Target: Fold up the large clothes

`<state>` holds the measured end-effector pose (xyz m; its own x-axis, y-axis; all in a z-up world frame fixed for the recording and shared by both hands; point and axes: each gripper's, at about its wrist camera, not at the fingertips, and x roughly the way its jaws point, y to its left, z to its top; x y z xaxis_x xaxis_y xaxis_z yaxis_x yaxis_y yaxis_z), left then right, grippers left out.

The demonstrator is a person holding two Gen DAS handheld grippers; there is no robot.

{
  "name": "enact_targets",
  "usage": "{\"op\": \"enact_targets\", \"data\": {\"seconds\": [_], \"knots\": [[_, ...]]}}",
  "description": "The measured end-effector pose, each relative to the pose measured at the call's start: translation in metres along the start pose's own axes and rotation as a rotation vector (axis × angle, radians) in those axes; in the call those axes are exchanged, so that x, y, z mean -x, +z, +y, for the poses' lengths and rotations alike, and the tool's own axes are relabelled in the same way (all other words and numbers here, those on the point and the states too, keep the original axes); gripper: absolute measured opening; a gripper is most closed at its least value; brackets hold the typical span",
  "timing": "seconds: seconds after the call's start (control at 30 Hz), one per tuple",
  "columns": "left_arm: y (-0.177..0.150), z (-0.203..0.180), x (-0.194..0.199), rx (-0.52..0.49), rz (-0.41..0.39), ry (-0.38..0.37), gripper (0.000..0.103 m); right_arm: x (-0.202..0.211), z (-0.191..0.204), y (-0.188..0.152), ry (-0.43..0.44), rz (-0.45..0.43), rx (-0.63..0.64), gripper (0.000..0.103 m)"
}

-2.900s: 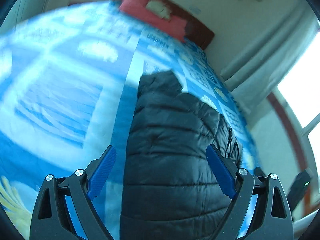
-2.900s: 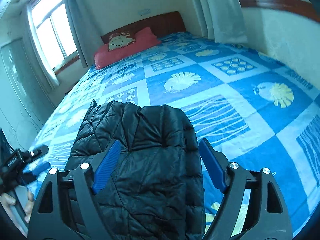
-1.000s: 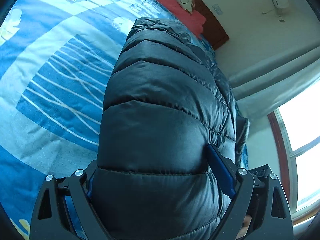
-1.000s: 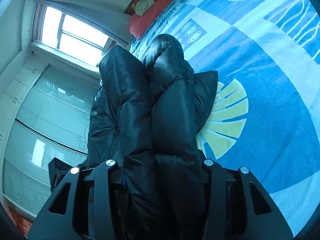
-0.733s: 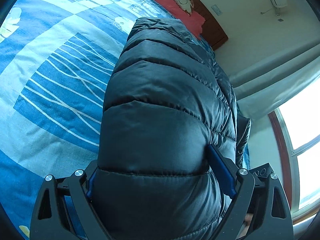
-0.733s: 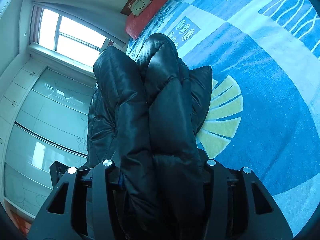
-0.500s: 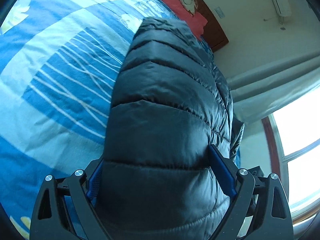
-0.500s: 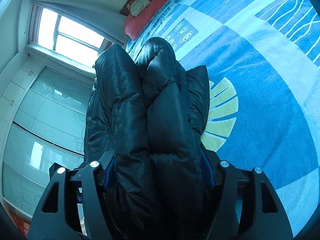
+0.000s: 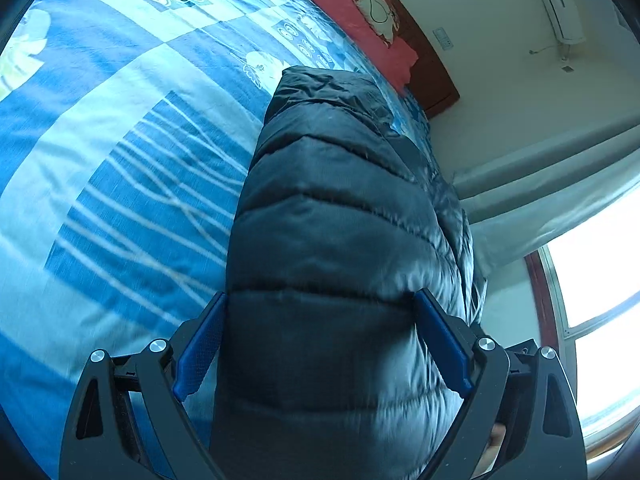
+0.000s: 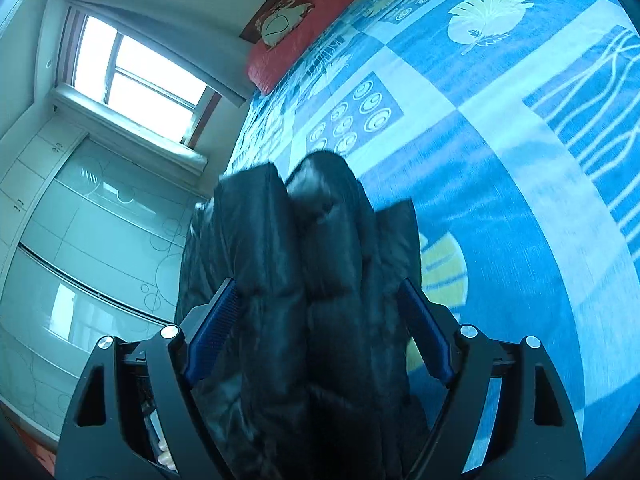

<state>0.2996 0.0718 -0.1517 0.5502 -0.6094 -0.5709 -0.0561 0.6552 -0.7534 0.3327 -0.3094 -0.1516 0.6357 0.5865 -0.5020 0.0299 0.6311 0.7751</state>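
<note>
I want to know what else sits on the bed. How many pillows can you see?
1: a red pillow by the wooden headboard, far beyond the black jacket. Others may be hidden.

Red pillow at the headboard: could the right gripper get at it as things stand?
Probably not directly. The right gripper has its jaws spread around the folded black puffer jacket, having just been opening, and the red pillow lies far up the blue bedspread.

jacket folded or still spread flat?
Folded. The black puffer jacket lies on the bed doubled into stacked padded layers, a narrow bundle. It sits between the open right gripper, whose jaws have just been opening.
</note>
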Motion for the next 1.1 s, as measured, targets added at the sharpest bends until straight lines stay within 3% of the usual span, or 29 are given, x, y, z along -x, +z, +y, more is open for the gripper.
{"op": "enact_targets", "data": {"seconds": [0.1,0.13,0.2,0.3,0.7,1.1], "knots": [[0.008,0.0,-0.009,0.011,0.002,0.011,0.091,-0.012,-0.003,0.008,-0.023,0.02,-0.008,0.081],[0.009,0.0,-0.01,0.012,0.002,0.016,0.091,-0.014,-0.006,0.009,-0.043,0.026,-0.017,0.079],[0.01,-0.001,-0.015,-0.002,0.009,0.042,0.091,-0.021,-0.016,0.008,-0.041,0.047,-0.057,0.064],[0.009,-0.007,-0.023,-0.042,0.013,0.097,0.09,-0.025,-0.024,0.005,-0.049,0.051,-0.074,0.059],[0.007,-0.011,-0.046,-0.103,0.028,0.198,0.091,-0.036,-0.046,-0.001,-0.006,0.044,-0.124,0.056],[0.012,-0.008,-0.042,-0.096,0.031,0.167,0.092,-0.017,-0.048,-0.008,0.052,0.01,-0.161,0.061]]}}
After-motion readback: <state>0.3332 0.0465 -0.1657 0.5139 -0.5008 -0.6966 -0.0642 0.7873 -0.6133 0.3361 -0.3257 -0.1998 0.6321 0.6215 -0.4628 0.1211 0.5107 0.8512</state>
